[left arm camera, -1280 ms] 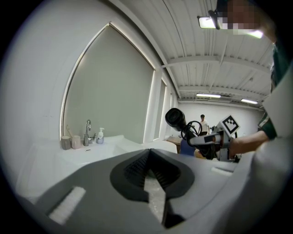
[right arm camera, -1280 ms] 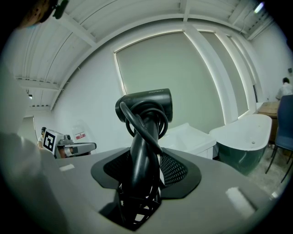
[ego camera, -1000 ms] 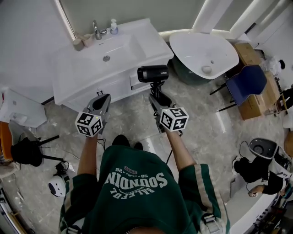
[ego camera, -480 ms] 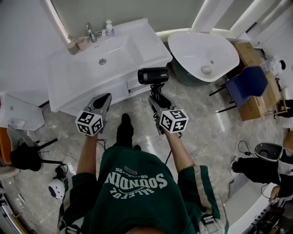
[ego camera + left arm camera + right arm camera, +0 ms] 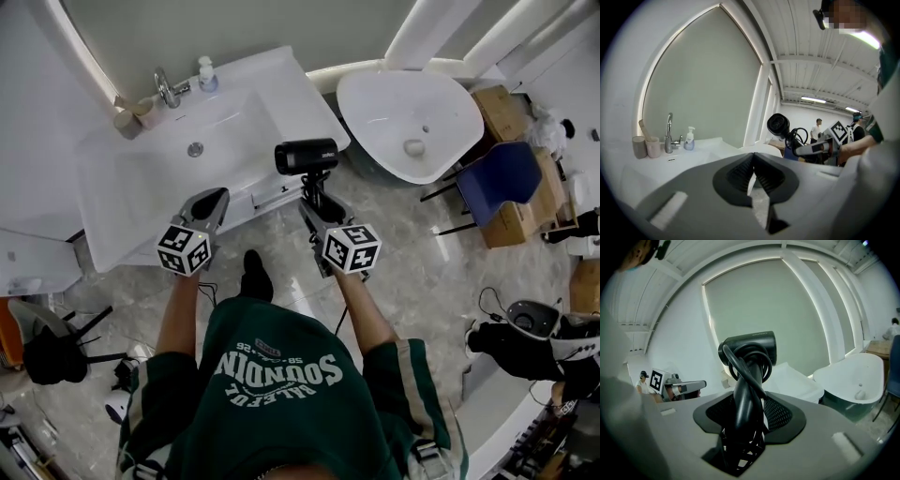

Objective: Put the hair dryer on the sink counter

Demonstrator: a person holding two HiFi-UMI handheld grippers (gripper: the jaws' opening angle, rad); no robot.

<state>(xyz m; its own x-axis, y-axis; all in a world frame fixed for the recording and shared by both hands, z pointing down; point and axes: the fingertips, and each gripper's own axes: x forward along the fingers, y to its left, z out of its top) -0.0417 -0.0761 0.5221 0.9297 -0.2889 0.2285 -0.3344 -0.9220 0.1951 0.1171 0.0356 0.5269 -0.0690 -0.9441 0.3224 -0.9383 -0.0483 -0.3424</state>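
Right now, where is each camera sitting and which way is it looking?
Head view: on the person's head, looking steeply down at the sink counter; both arms, sweatshirt, left gripper and right gripper show.
Left gripper view: rides the left gripper, looking along its shut jaws toward the faucet.
Right gripper view: rides the right gripper, looking along jaws clamped on the hair dryer's handle.
Shared: each gripper view catches the other gripper; all three show the hair dryer.

Bathtub (image 5: pixel 375 108) right of sink counter (image 5: pixel 281 94)
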